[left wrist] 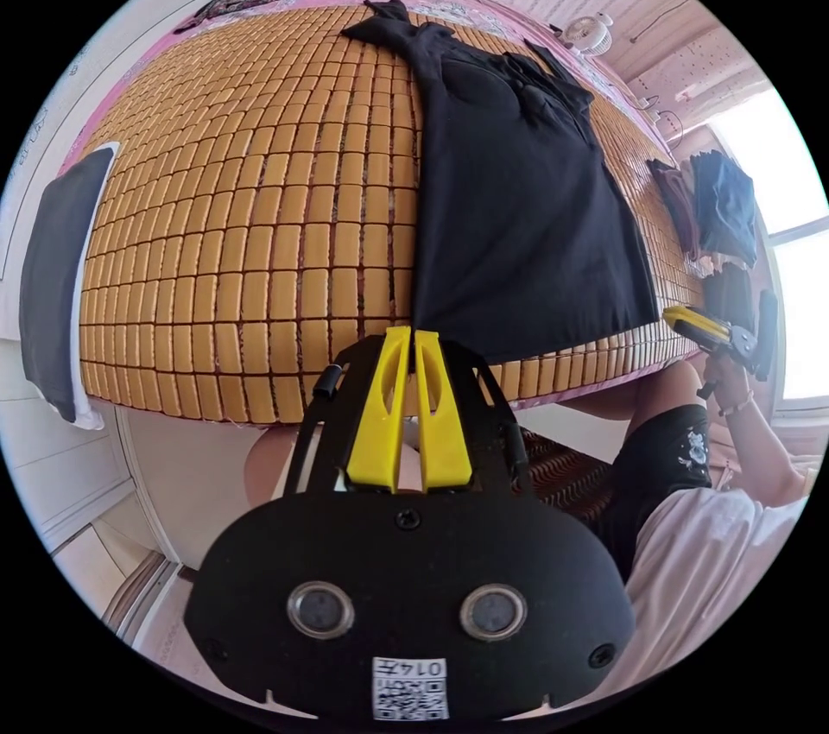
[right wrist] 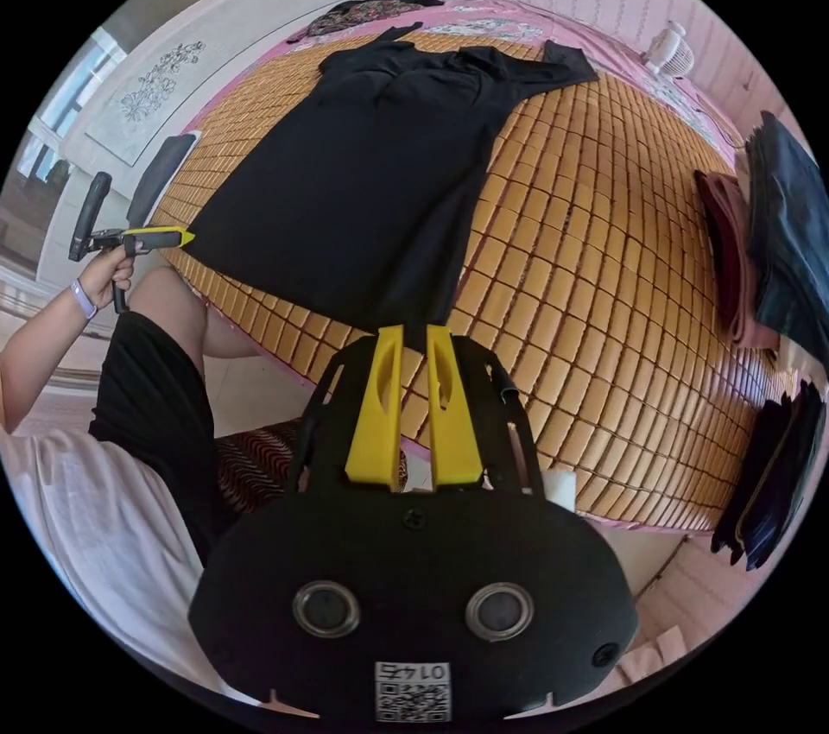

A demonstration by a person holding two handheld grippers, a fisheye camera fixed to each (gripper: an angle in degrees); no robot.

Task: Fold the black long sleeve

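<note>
The black long sleeve (left wrist: 518, 199) lies spread flat on the bamboo mat (left wrist: 259, 207) of a bed, with its collar and sleeves at the far end and its hem along the near edge. My left gripper (left wrist: 412, 334) is shut on one hem corner. Across the hem, my right gripper (left wrist: 691, 324) holds the other corner. In the right gripper view the same garment (right wrist: 371, 181) stretches away from my right gripper (right wrist: 414, 334), whose jaws pinch the hem corner. My left gripper (right wrist: 173, 237) sits at the opposite corner, held by a hand (right wrist: 108, 272).
Folded dark and maroon clothes (right wrist: 777, 233) are piled on the mat's right side, with more dark clothes (right wrist: 768, 475) nearer. A patterned garment (right wrist: 363, 13) lies at the far end, a small fan (right wrist: 672, 52) beyond. A dark pillow (left wrist: 56, 276) lies at the left. The person stands against the near edge.
</note>
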